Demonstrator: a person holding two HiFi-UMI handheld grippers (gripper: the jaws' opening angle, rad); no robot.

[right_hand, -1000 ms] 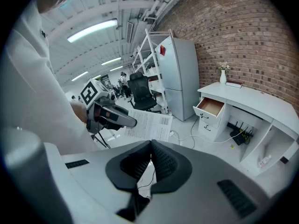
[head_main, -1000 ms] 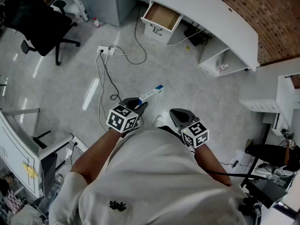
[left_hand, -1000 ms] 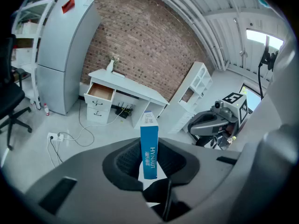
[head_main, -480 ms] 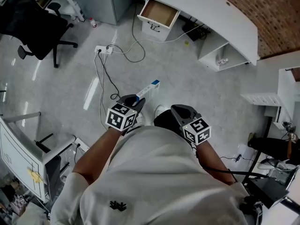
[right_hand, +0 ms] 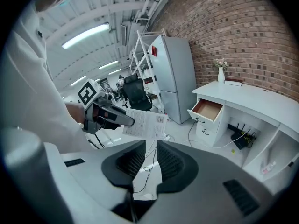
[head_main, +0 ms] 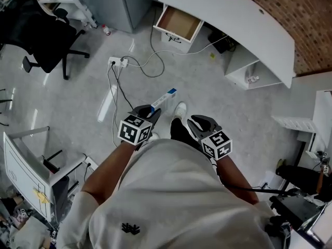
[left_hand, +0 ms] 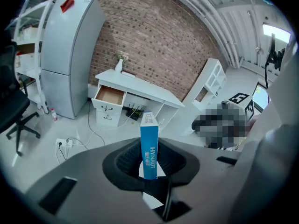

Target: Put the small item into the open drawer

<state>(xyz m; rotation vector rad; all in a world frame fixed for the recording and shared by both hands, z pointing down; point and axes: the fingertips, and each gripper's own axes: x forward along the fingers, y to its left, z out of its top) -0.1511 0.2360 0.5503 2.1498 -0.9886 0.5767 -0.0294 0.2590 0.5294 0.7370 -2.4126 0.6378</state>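
Our left gripper is clamped on the blue box, which points to 1 o'clock. Up at 12 o'clock the drawer stands open, showing only its brown bottom. Our right gripper has its jaws slightly apart.

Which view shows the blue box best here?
The left gripper view: the box stands upright, clamped between the jaws, with its blue face and print close up. The head view shows only a small sliver poking out ahead of the left gripper. The right gripper view shows its white printed side from a distance.
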